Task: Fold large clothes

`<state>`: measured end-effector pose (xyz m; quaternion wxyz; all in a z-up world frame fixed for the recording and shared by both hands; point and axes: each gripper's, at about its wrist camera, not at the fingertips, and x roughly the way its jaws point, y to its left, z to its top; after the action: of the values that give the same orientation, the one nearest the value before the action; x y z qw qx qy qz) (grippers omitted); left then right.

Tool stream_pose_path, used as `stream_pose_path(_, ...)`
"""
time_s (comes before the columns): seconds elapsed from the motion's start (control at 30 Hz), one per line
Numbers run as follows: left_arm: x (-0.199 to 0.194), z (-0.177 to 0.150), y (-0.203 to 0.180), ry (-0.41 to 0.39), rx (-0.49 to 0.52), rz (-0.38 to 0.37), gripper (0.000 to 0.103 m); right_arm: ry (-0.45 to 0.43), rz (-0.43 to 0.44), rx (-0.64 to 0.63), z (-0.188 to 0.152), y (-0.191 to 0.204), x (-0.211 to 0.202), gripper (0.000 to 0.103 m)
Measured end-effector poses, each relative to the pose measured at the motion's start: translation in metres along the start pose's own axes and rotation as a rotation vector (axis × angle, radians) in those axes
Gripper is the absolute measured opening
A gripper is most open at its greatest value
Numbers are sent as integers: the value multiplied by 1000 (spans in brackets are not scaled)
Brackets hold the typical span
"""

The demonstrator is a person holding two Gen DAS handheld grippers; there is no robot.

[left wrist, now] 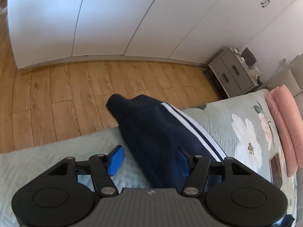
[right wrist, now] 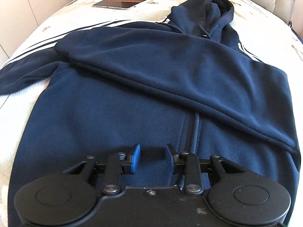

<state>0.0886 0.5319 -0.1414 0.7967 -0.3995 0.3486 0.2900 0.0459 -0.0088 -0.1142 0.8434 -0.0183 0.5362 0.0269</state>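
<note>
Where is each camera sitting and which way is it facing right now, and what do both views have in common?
Left wrist: on the left gripper, low over the bed, facing the wood floor and white wardrobe; its open blue fingers straddle a striped hoodie sleeve.
Right wrist: on the right gripper, above the hoodie hem, looking up the bed toward the hood, tablet and pink pillow; its fingers are open.
Shared: the navy hoodie, the floral bedspread, the pink pillow.

Navy hoodie (right wrist: 117, 98) lies flat – one sleeve (right wrist: 170, 66) folded across.
</note>
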Motion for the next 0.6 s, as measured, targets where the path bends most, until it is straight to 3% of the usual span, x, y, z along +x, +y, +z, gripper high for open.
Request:
stream_pose_path(0.03, 4, 0, -6, -6, 27, 18, 54, 0, 0, 1, 0, 0, 0, 38)
stream_pose_path(0.1, 9, 0, -13, -21, 89, 76, 17, -3, -6, -7, 0, 2, 3, 38)
stream_pose_path(0.17, 13, -5, -21, -35, 139, 110, 7, -8, -11, -18, 0, 3, 4, 38)
stream_pose_path(0.23, 2, -9, -29, -68, 176, 123, 6, -14, -11, -22, -2, 3, 3, 39)
stream_pose_path(0.33, -37, -25, -58, -157, 322, 92, 6, -18, -2, -11, -4, 0, 1, 39)
stream_pose_path(0.5, -100, -78, -132, -286, 617, -26, 6, -26, 15, 16, -6, -9, -5, 39)
stream_pose_path(0.6, -135, -122, -175, -325, 754, -139, 6, -39, 20, 19, -7, -18, -11, 39)
